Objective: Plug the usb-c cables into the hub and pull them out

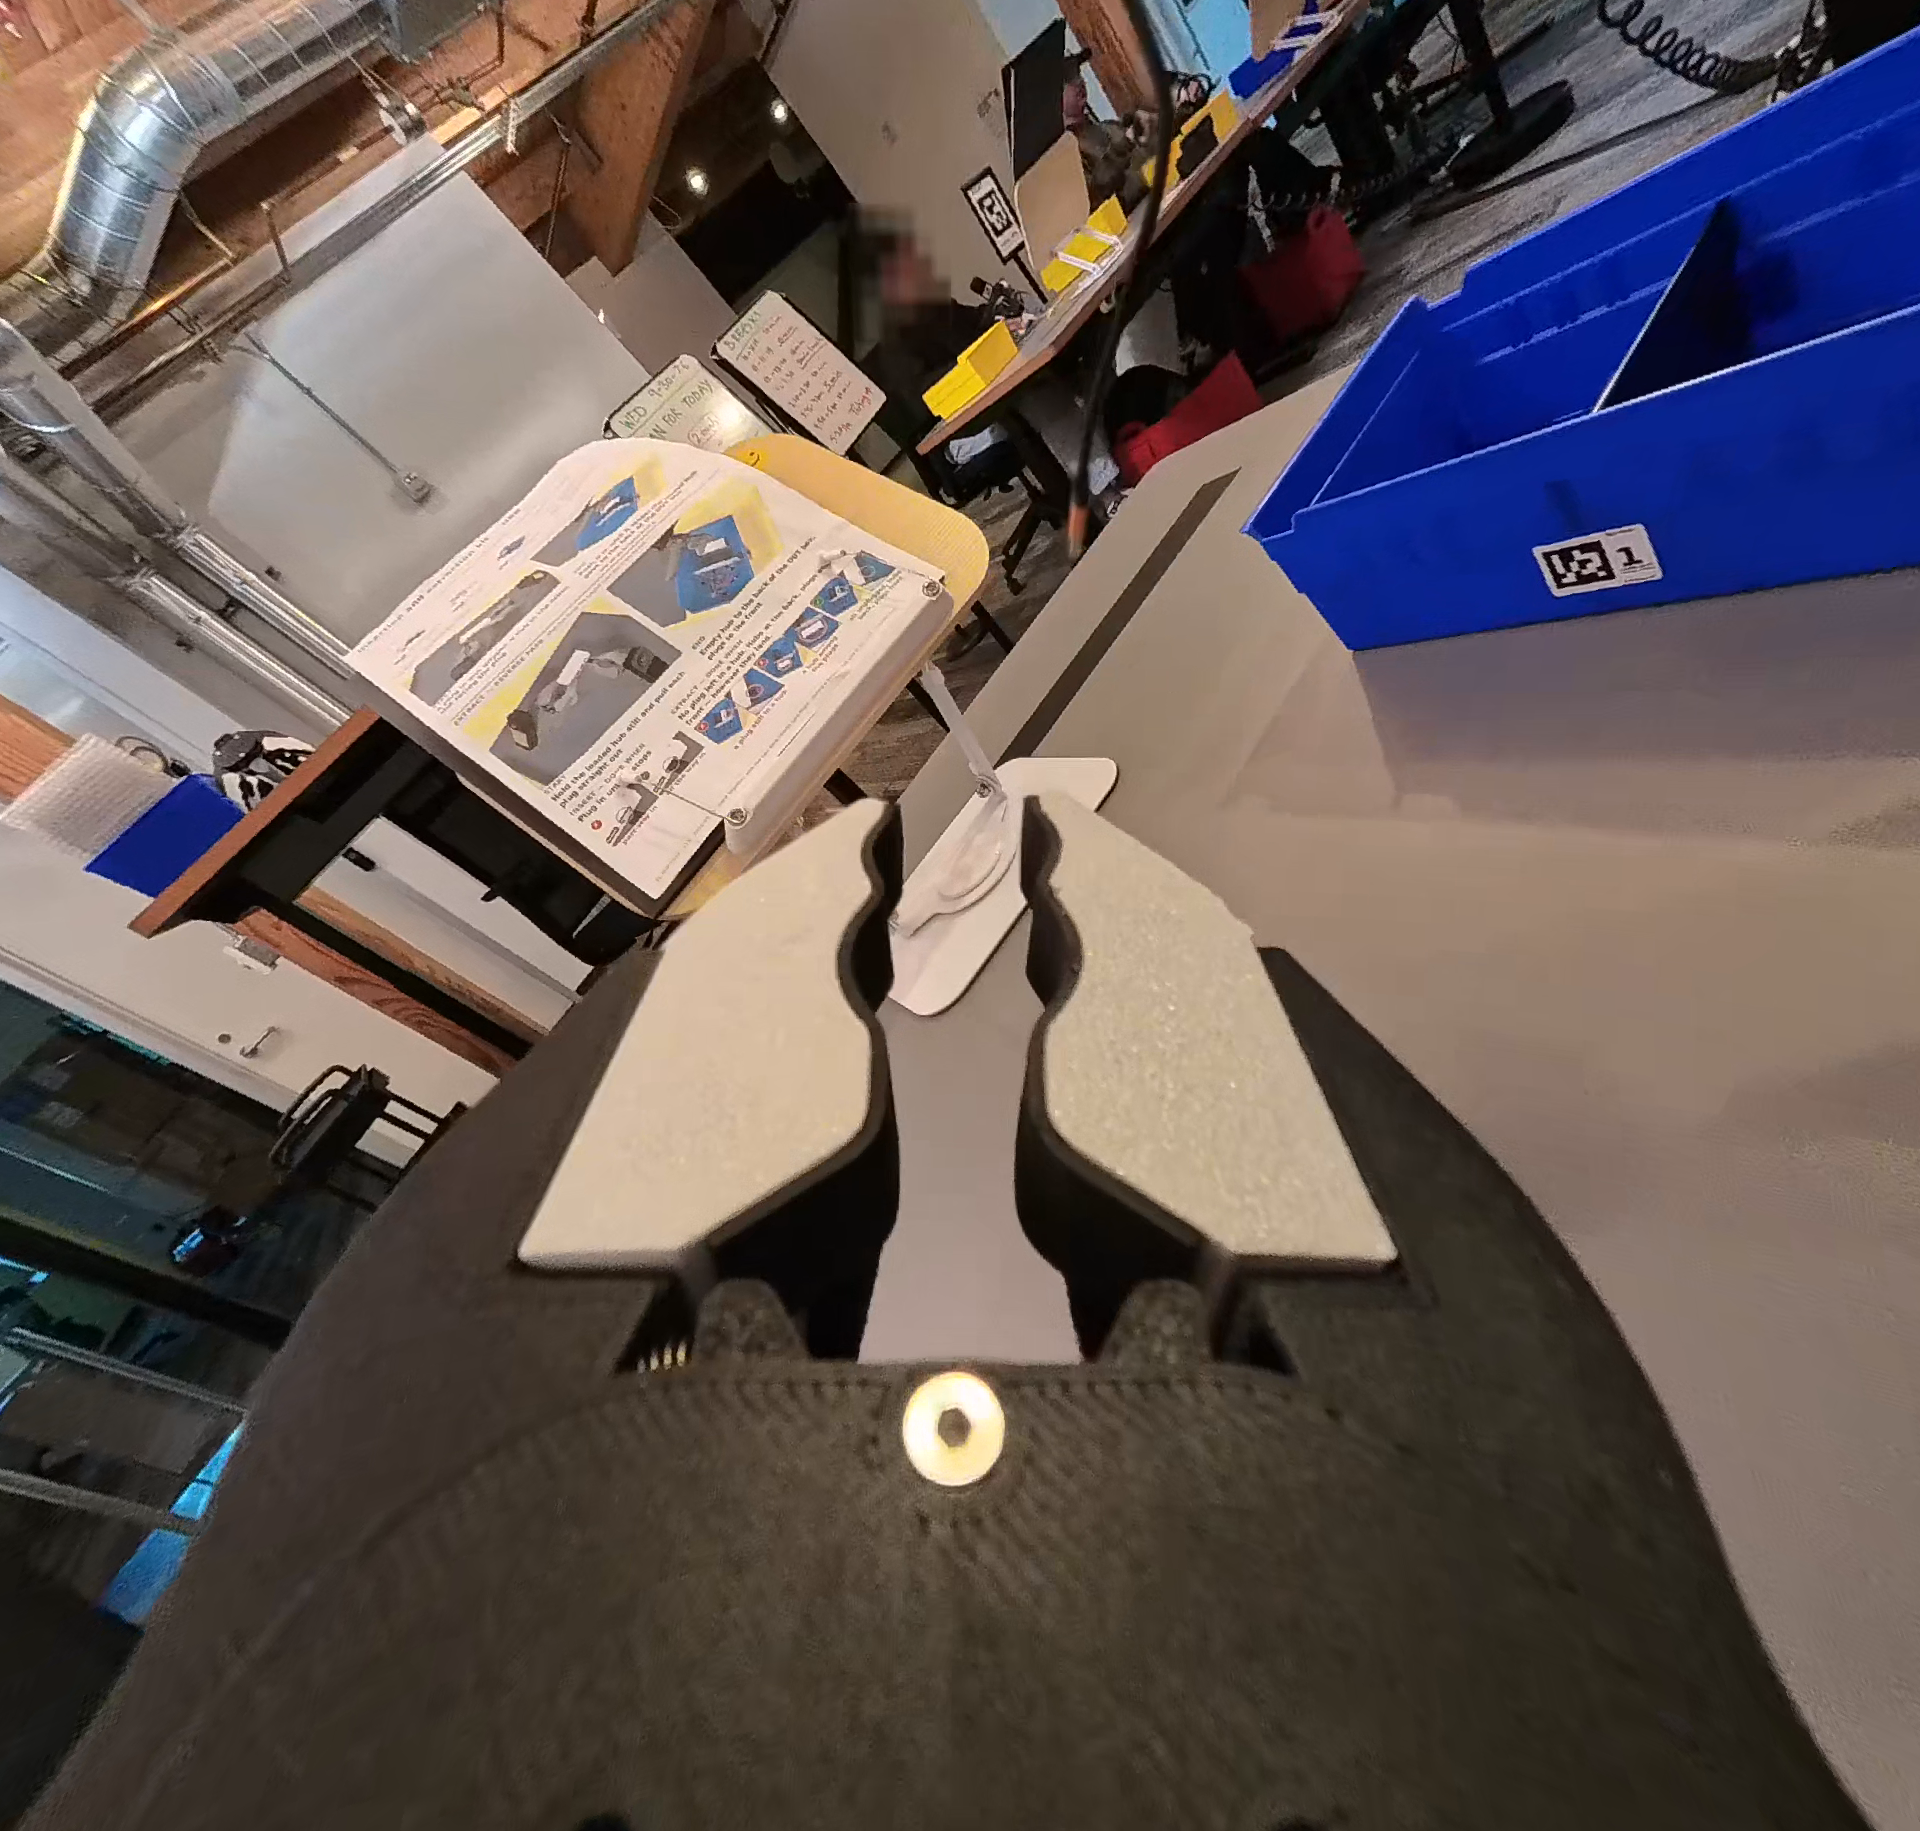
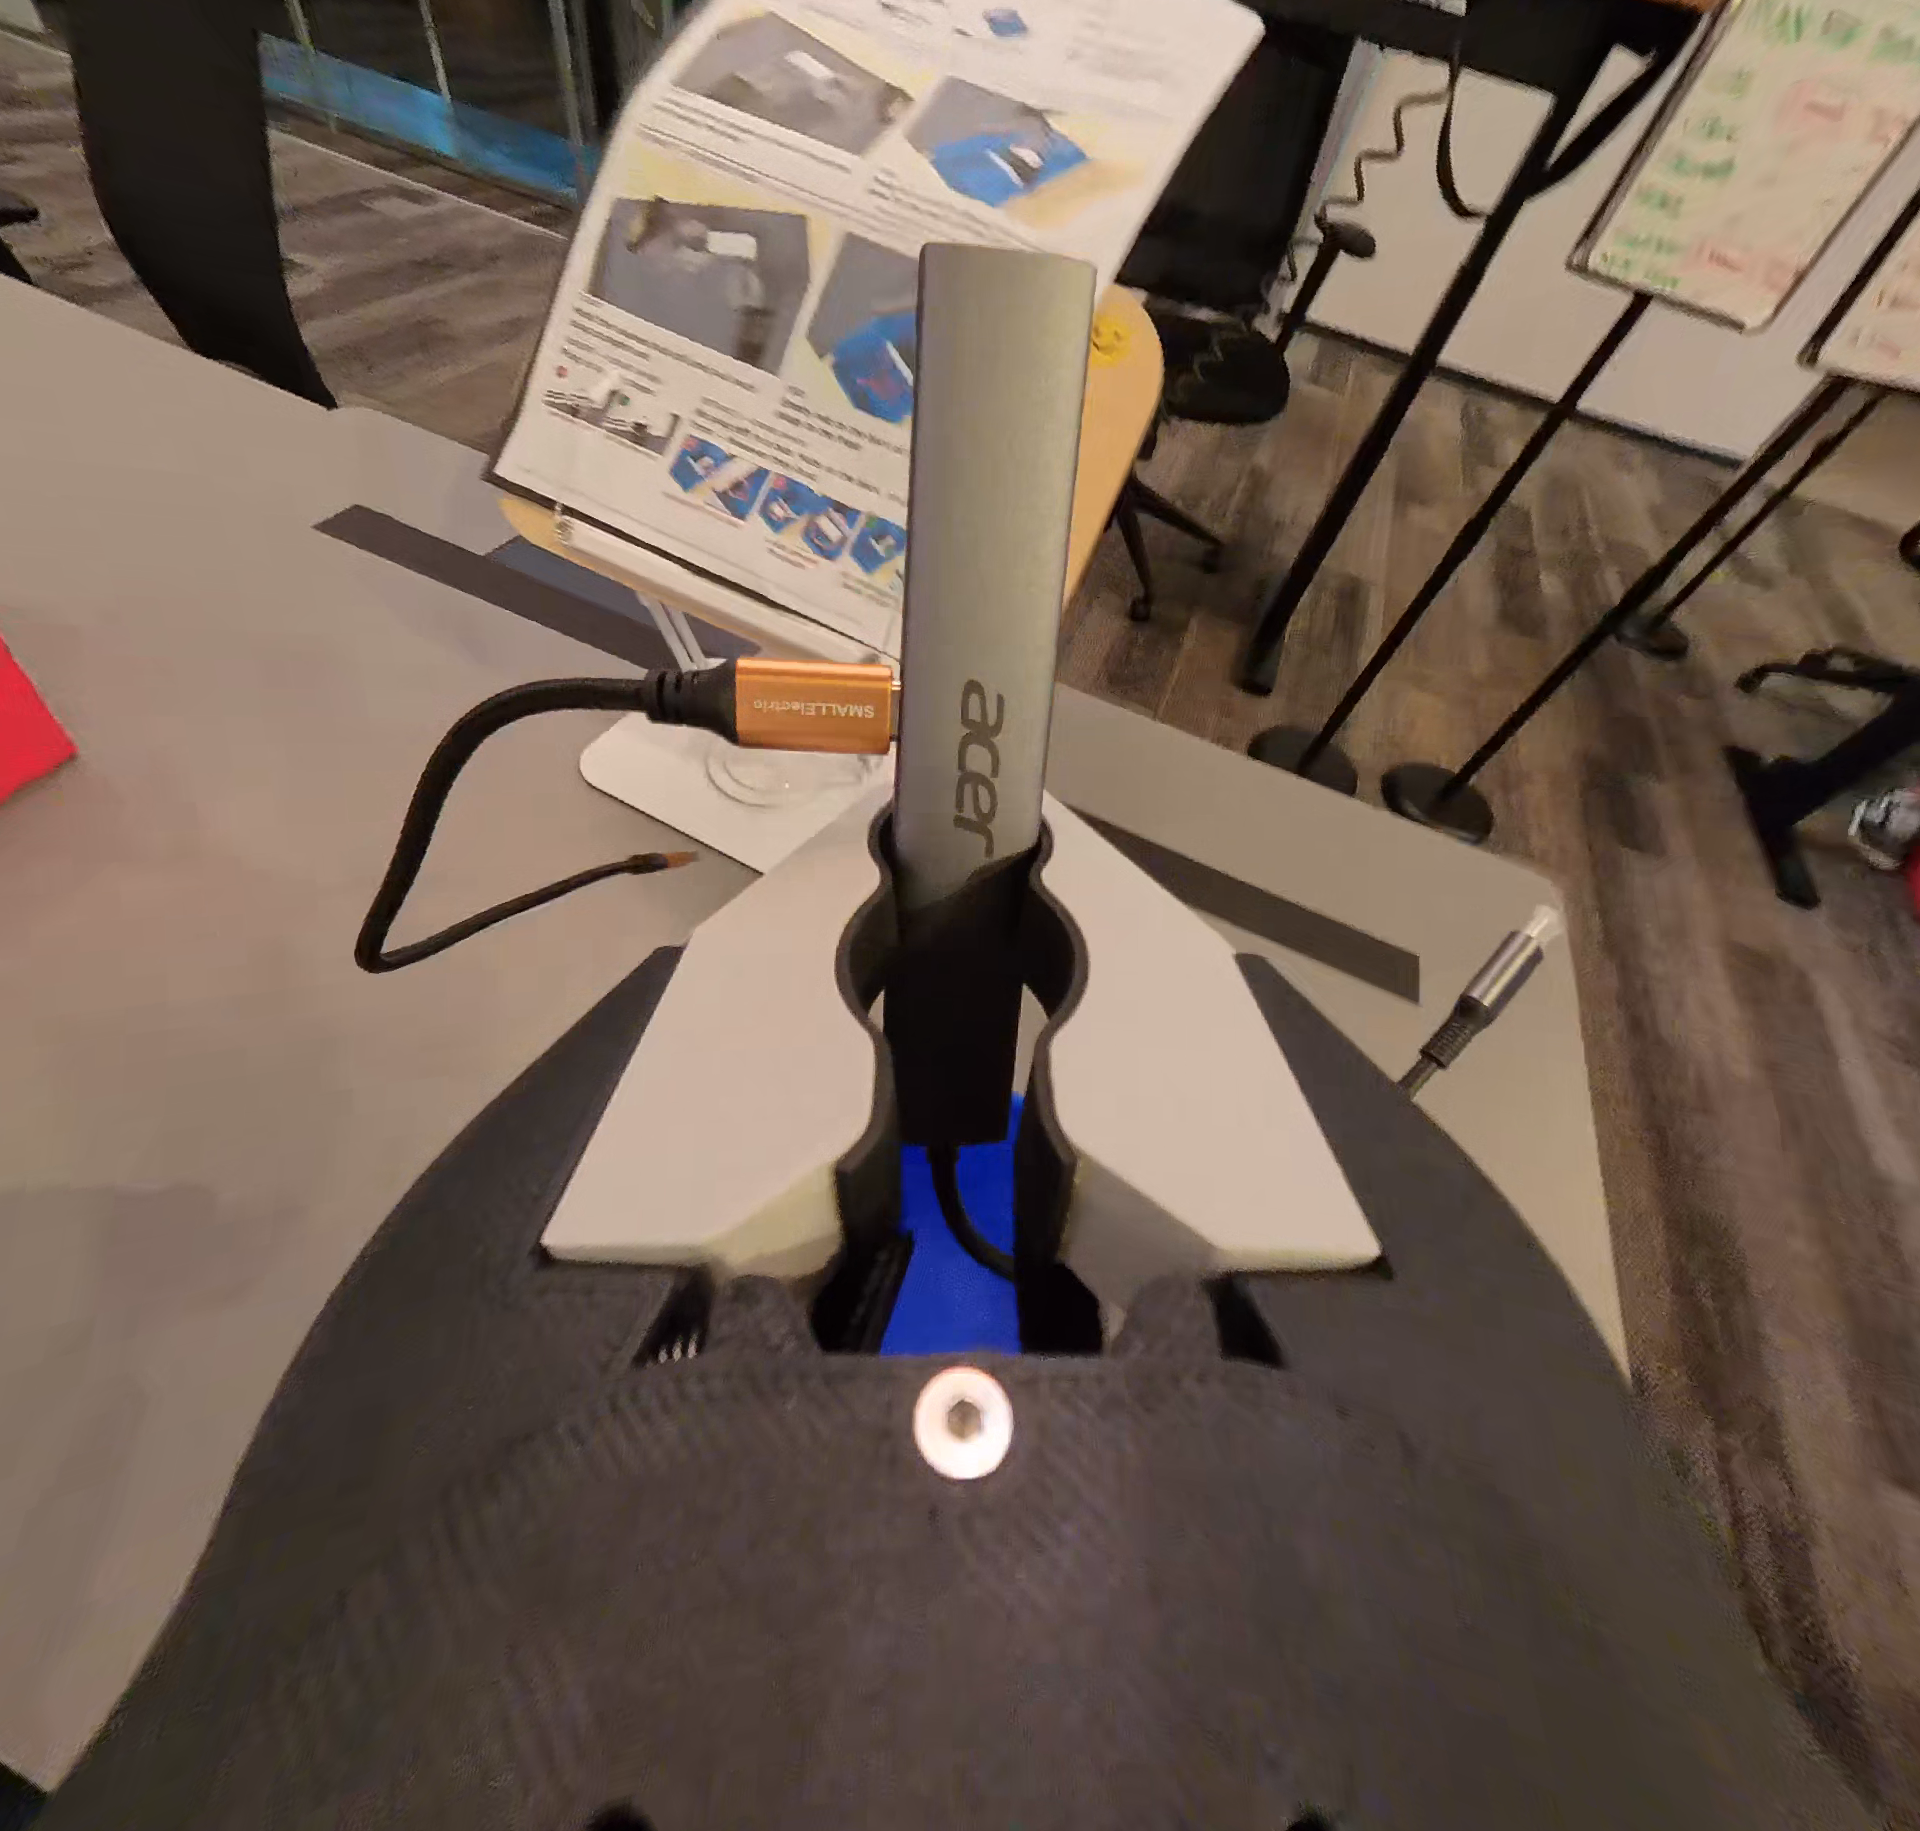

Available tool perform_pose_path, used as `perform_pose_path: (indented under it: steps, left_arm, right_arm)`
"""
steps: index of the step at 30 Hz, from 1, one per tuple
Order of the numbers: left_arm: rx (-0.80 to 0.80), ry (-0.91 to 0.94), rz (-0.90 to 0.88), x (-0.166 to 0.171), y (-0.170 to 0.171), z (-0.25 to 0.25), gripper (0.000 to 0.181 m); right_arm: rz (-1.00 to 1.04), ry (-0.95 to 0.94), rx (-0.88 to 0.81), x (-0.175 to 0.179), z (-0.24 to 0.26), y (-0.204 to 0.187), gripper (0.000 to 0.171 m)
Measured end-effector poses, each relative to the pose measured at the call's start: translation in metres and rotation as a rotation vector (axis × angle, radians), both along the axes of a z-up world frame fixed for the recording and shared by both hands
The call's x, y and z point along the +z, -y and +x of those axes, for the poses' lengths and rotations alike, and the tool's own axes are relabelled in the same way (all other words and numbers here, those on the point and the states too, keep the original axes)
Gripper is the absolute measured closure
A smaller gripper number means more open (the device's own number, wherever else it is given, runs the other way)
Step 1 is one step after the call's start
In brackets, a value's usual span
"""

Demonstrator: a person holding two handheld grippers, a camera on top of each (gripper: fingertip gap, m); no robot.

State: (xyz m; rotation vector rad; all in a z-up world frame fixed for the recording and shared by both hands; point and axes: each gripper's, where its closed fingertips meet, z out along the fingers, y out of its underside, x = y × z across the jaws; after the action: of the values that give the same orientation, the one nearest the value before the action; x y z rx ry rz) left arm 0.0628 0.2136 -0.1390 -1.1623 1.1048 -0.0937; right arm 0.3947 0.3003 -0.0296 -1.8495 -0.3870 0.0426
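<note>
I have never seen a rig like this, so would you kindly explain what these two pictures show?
Each picture comes from a camera mounted on hand-held tongs, looking forward along their two fingers. The left tongs are open and empty above a grey table, with a blue bin and an instruction sheet on a stand nearby. The right tongs grip a grey hub, held upright. An orange-ended cable is plugged into its side, and a silver plug hangs loose to the right.
</note>
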Motion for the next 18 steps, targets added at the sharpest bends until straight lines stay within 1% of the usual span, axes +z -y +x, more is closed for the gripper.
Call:
perform_pose_path:
  steps: [4, 9, 13, 15, 18]
  left_arm:
    - [0.001, -0.011, -0.016, -0.006, -0.001, 0.0, 0.16]
    - [0.004, -0.033, -0.031, -0.014, -0.002, 0.0, 0.16]
    - [0.006, -0.036, -0.049, -0.019, -0.005, -0.001, 0.16]
    - [0.007, -0.043, -0.055, -0.022, -0.006, -0.002, 0.16]
    - [0.009, -0.048, -0.065, -0.027, -0.007, -0.002, 0.16]
  right_arm:
    - [-0.07, -0.096, -0.044, -0.039, 0.035, -0.003, 0.157]
    - [-0.111, -0.337, -0.054, -0.084, 0.065, -0.004, 0.157]
    - [-0.139, -0.392, -0.118, -0.113, 0.095, -0.001, 0.157]
    - [-0.116, -0.47, -0.109, -0.111, 0.103, 0.003, 0.157]
    - [-0.045, -0.52, -0.072, -0.086, 0.105, 0.011, 0.157]
